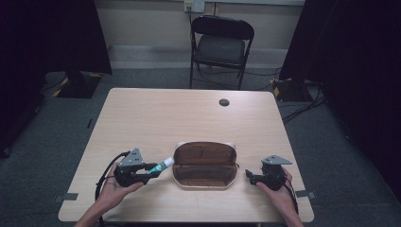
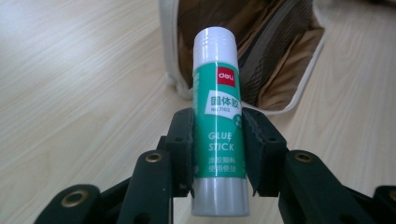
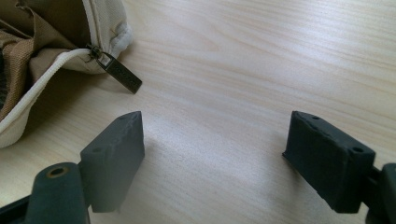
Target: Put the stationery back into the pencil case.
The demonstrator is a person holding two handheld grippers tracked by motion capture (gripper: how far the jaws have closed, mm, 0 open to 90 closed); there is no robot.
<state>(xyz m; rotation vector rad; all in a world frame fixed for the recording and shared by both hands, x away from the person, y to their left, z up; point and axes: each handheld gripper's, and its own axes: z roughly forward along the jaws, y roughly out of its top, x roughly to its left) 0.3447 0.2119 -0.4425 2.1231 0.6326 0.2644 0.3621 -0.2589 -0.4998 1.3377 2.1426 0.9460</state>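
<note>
A green and white glue stick (image 2: 218,121) is clamped between the jaws of my left gripper (image 2: 217,149), its white cap pointing at the open pencil case (image 2: 280,60). From the high view the glue stick (image 1: 162,165) hangs just left of the case (image 1: 204,165), which lies unzipped with its brown lining up, and my left gripper (image 1: 153,169) sits at the case's left end. My right gripper (image 1: 248,175) rests open at the case's right end. Its jaws stand wide apart over bare wood (image 3: 212,144), with the case's zipper pull (image 3: 119,72) just ahead of them.
The wooden table (image 1: 189,113) has a round cable hole (image 1: 224,102) near its far edge. A black folding chair (image 1: 220,45) stands behind the table. Cables run over the floor at the right (image 1: 302,101).
</note>
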